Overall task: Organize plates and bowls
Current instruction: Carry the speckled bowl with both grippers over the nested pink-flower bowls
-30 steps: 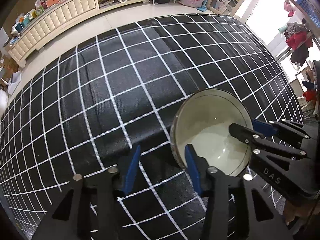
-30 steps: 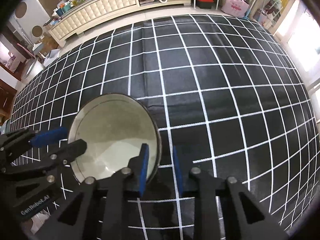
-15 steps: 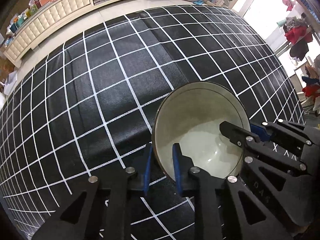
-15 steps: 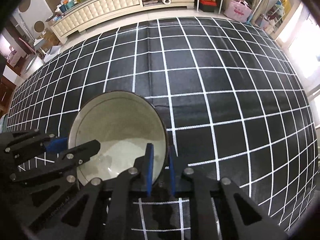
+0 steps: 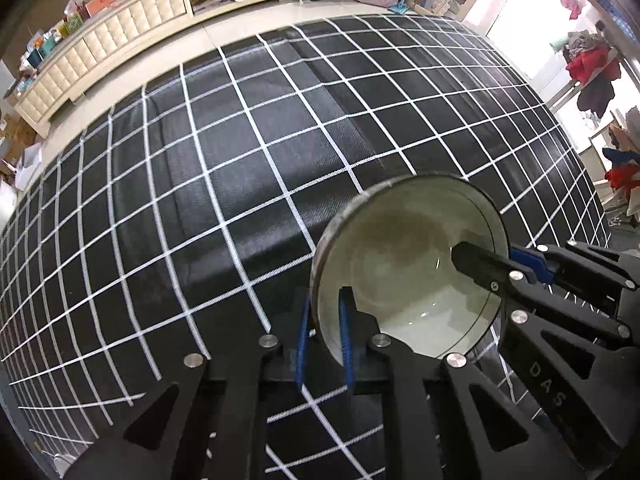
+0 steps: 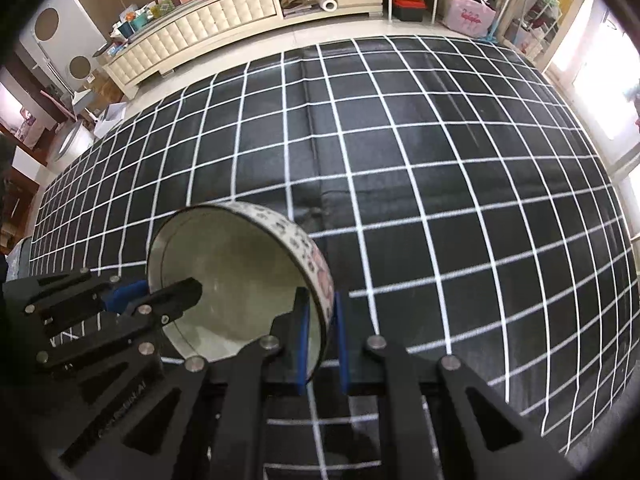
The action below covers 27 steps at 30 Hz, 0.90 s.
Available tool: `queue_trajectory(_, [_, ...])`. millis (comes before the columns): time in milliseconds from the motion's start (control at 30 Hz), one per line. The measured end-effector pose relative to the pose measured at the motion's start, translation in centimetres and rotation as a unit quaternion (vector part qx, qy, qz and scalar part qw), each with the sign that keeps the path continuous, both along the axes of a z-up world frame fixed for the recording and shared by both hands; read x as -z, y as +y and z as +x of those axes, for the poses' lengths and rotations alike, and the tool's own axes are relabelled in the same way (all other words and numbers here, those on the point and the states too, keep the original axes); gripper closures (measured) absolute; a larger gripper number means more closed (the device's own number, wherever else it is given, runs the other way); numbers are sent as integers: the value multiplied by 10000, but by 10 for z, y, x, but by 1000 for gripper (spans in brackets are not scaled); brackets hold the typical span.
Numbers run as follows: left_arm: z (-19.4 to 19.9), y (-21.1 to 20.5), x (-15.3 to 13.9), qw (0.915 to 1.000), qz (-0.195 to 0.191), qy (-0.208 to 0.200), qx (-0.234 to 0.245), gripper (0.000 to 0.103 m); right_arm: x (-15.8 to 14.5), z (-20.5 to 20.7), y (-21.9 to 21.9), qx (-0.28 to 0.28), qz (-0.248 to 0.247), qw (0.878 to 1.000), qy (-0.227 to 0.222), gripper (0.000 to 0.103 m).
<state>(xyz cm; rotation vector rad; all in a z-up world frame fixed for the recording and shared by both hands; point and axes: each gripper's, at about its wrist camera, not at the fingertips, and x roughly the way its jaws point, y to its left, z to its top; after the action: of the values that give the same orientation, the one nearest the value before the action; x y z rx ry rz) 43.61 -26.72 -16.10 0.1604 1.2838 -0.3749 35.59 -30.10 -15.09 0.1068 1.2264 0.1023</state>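
A pale bowl [image 5: 408, 264] with a patterned outer wall sits over the black, white-gridded table [image 5: 200, 184], gripped from both sides. The left tongs [image 5: 324, 328] pinch the rim at the bowl's seven o'clock edge, one blue pad inside and one outside. The right tongs [image 6: 322, 336] pinch the opposite wall at about five o'clock in their own view, and the bowl [image 6: 240, 272] tilts there, its floral band showing. A cream cabinet [image 6: 200, 36] stands at twelve o'clock.
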Motion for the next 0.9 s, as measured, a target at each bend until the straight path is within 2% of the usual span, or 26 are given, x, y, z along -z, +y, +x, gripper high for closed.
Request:
queue_trajectory(400, [-48, 39, -32, 9997, -67, -137, -209, 93, -24, -35, 29, -104, 175, 9997, -101, 87])
queue_trajectory(533, [-66, 62, -48, 9989, -236, -179, -361, 93, -37, -48, 43, -184, 189, 9995, -168, 87])
queue_trajectory(700, [-93, 84, -67, 9982, -213, -360, -425, 93, -52, -64, 62, -307, 316, 9988, -218, 87])
queue_trajectory(900, [-126, 123, -80, 9970, -323, -310, -635, 93, -58, -88, 90, -477, 256, 9983, -210, 87])
